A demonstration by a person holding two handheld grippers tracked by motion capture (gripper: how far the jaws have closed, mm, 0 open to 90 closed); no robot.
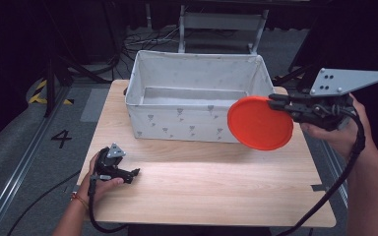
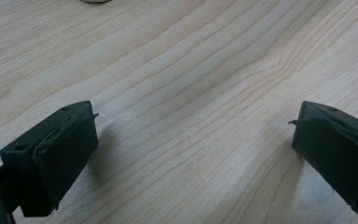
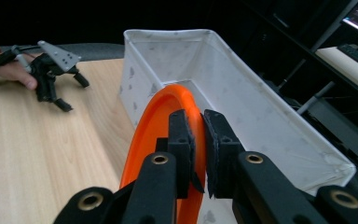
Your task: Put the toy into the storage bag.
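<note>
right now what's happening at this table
A person holds a gripper in each hand. The right gripper is shut on the rim of an orange plate, holding it in the air by the near right corner of a white fabric bin. The left gripper rests open on the wooden table, holding nothing.

Only one readable mark for you: a black digit "4" (image 1: 61, 138) on the grey floor (image 1: 15, 147), left of the light wooden desk (image 1: 202, 187) in the high view. The white fabric storage box (image 1: 192, 120) carries small grey printed motifs on its walls, no lettering you can read. No legible text on the round orange plastic disc (image 1: 260, 123). The yellow-and-black striped hazard tape (image 1: 42, 93) on the floor has no wording.
</note>
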